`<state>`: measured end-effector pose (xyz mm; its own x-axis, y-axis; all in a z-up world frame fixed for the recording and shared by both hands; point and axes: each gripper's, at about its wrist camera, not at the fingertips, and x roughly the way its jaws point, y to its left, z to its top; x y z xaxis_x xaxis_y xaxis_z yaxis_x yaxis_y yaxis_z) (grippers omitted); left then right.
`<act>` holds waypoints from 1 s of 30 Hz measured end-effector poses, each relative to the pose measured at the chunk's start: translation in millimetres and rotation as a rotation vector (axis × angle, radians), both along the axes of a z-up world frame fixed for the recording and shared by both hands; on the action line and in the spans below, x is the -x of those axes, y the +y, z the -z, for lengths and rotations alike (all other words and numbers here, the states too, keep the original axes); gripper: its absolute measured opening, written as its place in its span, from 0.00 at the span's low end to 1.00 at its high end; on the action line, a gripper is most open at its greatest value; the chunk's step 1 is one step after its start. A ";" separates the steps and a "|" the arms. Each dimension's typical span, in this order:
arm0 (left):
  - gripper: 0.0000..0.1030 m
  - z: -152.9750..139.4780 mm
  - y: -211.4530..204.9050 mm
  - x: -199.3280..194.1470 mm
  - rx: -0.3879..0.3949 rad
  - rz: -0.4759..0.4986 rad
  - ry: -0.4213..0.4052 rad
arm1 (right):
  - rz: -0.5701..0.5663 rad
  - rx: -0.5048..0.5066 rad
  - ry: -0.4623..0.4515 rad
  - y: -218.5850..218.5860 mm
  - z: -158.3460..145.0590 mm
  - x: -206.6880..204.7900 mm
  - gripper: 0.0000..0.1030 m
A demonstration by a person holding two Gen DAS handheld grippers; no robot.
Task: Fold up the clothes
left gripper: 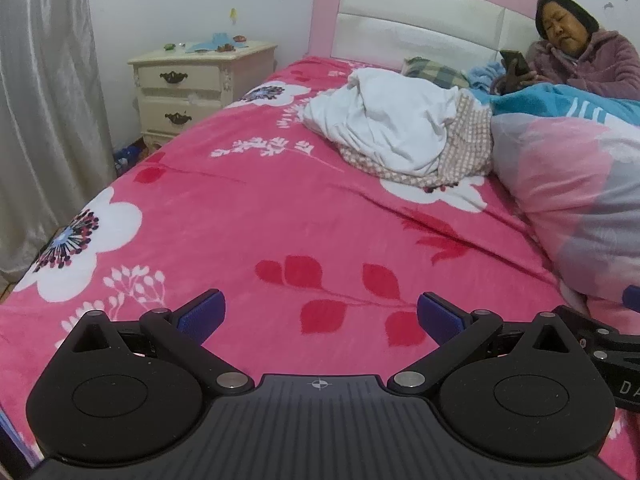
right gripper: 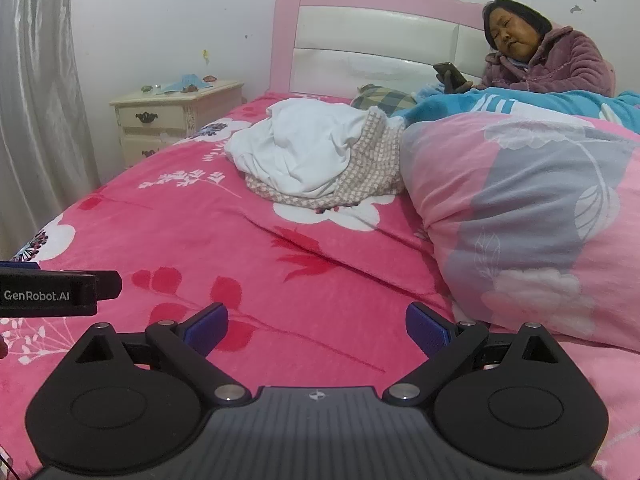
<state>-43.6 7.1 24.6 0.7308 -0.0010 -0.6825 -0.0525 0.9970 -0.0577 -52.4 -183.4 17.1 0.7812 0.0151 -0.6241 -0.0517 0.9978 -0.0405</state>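
Not started: both grippers, left (left gripper: 321, 314) and right (right gripper: 317, 326), fingers spread, empty, well short of clothes pile (left gripper: 394, 132); reaching forward next, probably

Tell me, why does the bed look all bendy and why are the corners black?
Left wrist view: the fisheye lens bows the pink blanket and curtain; the corners go dark. Right wrist view: same bulge, and glare shines on the white headboard. Both are dim but sharp on the clothes pile.
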 end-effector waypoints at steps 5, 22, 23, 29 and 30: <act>1.00 -0.2 5.0 1.2 -0.003 -0.006 -0.001 | 0.000 0.002 0.002 3.2 0.7 -1.0 0.95; 1.00 1.4 9.1 -0.8 -0.004 -0.009 0.014 | 0.002 0.009 0.011 9.7 2.4 -3.4 0.95; 1.00 1.3 9.1 -1.0 -0.004 -0.010 0.015 | 0.002 0.009 0.013 9.7 2.8 -3.4 0.95; 1.00 0.7 8.0 -0.7 -0.003 -0.012 0.018 | 0.003 0.009 0.015 9.5 3.2 -3.0 0.95; 1.00 0.7 7.9 -0.6 -0.003 -0.012 0.018 | 0.003 0.010 0.015 9.4 3.0 -2.8 0.95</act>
